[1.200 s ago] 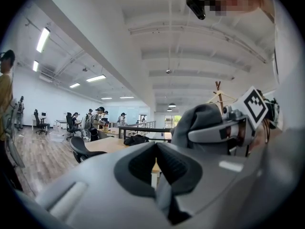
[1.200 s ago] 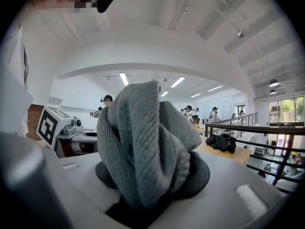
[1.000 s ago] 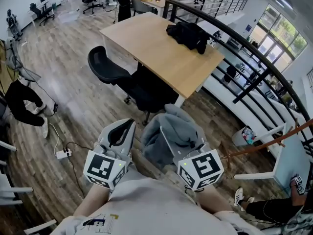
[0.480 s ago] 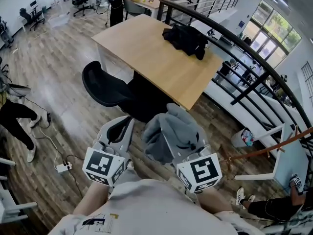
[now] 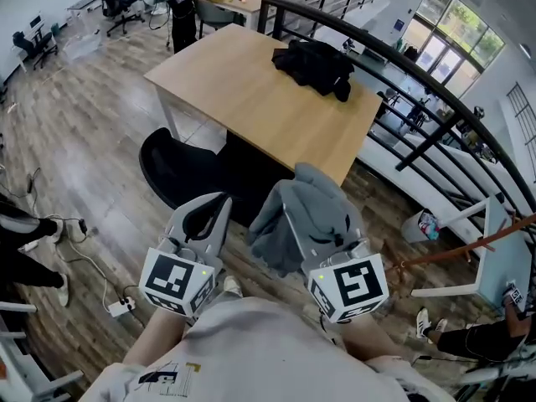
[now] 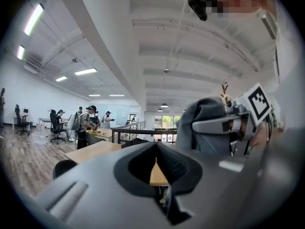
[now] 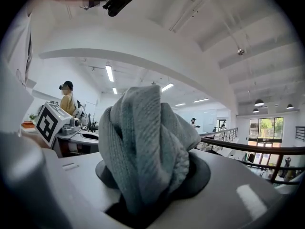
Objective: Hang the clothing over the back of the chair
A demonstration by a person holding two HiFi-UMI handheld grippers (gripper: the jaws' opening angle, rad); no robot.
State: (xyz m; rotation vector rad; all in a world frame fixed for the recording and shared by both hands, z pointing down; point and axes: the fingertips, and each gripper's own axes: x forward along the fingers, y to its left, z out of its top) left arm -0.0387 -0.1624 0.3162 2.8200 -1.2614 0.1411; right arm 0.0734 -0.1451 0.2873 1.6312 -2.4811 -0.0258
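Observation:
A bunched grey knit garment (image 5: 306, 216) hangs from my right gripper (image 5: 311, 229), which is shut on it; in the right gripper view the cloth (image 7: 143, 147) fills the jaws and hides the fingertips. Beside it, my left gripper (image 5: 219, 201) is shut with nothing in it; in the left gripper view (image 6: 155, 149) only a thin slit shows between the pads. The black office chair (image 5: 180, 170) stands just ahead of both grippers, pushed against the wooden table (image 5: 251, 99). Its dark seat (image 6: 64, 167) shows low on the left in the left gripper view.
A black garment (image 5: 314, 61) lies on the far end of the table. A dark railing (image 5: 402, 82) runs along the right, with a drop behind it. A power strip and cable (image 5: 117, 306) lie on the wooden floor at left. People (image 6: 83, 125) stand at distant desks.
Both grippers have moved forward together with the grey garment. The chair and table now sit closer and lower in the head view. The grip on the garment is unchanged.

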